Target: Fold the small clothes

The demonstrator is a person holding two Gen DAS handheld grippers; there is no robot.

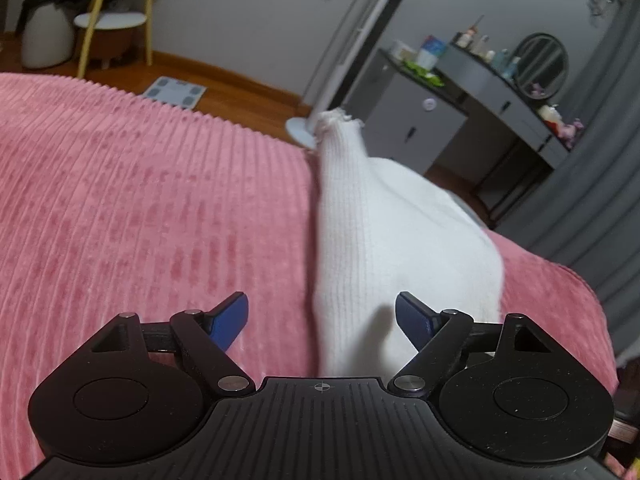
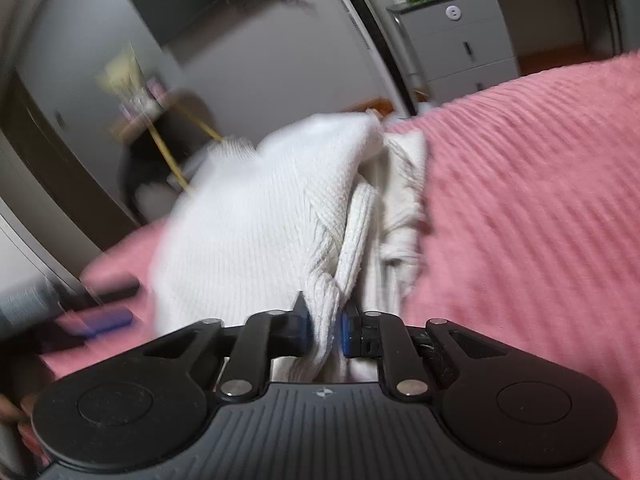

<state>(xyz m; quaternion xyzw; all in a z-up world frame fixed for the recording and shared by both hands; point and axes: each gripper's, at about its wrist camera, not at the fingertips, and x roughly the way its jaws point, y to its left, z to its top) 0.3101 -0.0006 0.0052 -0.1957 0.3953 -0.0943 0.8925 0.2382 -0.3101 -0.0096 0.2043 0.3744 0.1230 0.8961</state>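
Observation:
A white ribbed knit garment (image 1: pixel 384 232) lies on the pink ribbed bedspread (image 1: pixel 140 200), part of it raised. My left gripper (image 1: pixel 322 316) is open, its blue pads wide apart, with the garment's near end between and just beyond them, not gripped. In the right wrist view my right gripper (image 2: pixel 324 328) is shut on a bunched fold of the same white garment (image 2: pixel 256 220), which rises up in front of it. This view is motion-blurred. The left gripper's blue finger (image 2: pixel 106 318) shows blurred at the lower left there.
The bedspread (image 2: pixel 540 200) covers the bed. Beyond the bed's edge are a wooden floor with a bathroom scale (image 1: pixel 175 91), a white stool (image 1: pixel 109 24), a fan stand (image 1: pixel 302 130), grey drawers (image 2: pixel 460 40) and a dressing table with a mirror (image 1: pixel 542 66).

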